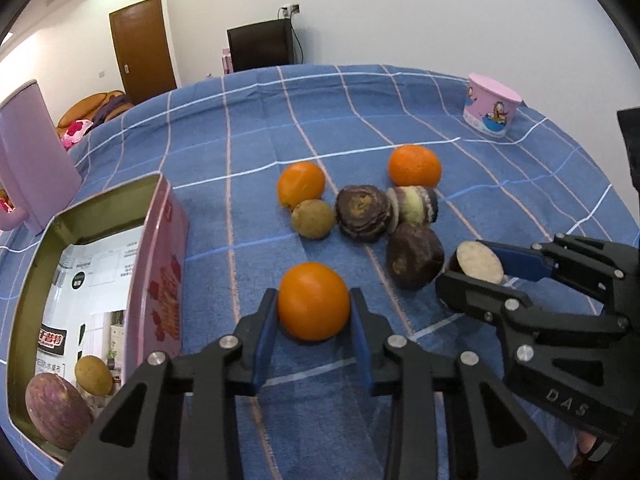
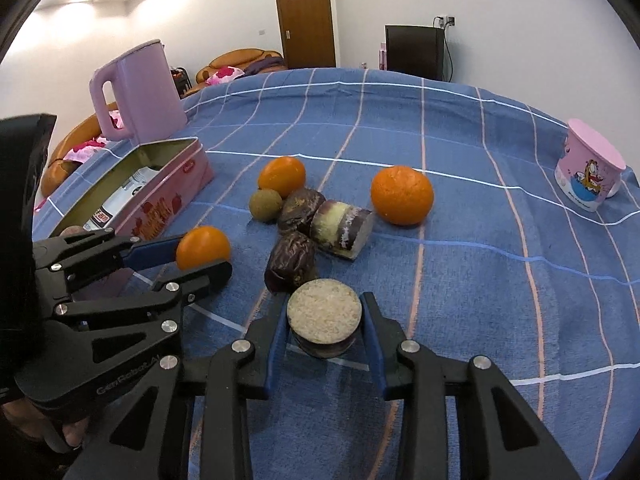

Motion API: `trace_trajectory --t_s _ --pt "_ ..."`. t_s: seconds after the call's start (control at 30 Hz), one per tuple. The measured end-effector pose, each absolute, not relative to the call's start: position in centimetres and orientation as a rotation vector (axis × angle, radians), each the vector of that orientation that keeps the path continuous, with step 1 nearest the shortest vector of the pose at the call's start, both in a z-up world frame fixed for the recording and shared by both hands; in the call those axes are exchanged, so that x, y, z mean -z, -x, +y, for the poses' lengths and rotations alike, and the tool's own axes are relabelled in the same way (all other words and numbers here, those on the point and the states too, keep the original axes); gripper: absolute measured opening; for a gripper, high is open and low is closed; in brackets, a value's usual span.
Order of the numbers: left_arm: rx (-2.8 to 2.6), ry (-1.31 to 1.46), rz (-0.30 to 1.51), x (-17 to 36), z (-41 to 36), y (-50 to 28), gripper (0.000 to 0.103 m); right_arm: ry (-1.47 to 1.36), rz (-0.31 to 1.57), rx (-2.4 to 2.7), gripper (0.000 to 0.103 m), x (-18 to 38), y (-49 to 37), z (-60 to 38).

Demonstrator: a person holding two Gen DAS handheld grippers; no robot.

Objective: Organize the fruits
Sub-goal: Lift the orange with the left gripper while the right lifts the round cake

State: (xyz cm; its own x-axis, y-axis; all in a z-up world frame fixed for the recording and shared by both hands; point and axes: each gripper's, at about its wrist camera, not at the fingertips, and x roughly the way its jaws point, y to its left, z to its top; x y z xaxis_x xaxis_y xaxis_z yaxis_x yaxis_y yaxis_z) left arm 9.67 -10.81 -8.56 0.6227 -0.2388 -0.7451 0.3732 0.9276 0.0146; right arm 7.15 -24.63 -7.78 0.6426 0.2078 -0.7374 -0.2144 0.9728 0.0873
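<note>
From my left wrist, my left tongs (image 1: 314, 312) are clenched on an orange (image 1: 313, 301), both blue pads against its sides, the fruit low over the table (image 1: 400, 92). The tin (image 1: 158, 264) stands open just to the left, with a purple fruit (image 1: 58, 410) and a small brown one (image 1: 93, 374) already in it. I judge this the pick-up step; next the orange must be lifted over the tin wall and let go inside. My right tongs show at the right edge, reaching in low.

From my right wrist, my right tongs (image 2: 324, 326) grasp a cut stub (image 2: 324, 320), pale face up, pads on its dark sides. Both tongs tilt down toward the cloth. Two oranges (image 2: 402, 195), a brown fruit (image 2: 265, 205) and dark pieces (image 2: 291, 261) wait beyond.
</note>
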Motion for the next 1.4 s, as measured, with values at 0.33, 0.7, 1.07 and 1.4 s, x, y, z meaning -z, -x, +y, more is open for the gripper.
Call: trace_trajectory --t_s 0.33,0.7,1.07,1.4 --pt "0.348 -0.141 0.737 7.2 -10.1 -8.6 0.036 -0.006 0.768 -0.240 0.036 6.9 -6.2 -25.0" --pt "0.322 -0.123 0.668 6.4 -9.5 -7.7 0.036 0.005 0.700 -0.244 0.036 6.0 -5.2 -24.9" --pt "0.293 -0.108 0.613 5.8 -8.8 -6.9 0.036 0.018 0.651 -0.239 0.036 5.6 -4.6 -24.6" --pt "0.268 -0.097 0.566 5.3 -8.5 -6.3 0.036 0.015 0.603 -0.234 0.036 5.1 -3.9 -24.7"
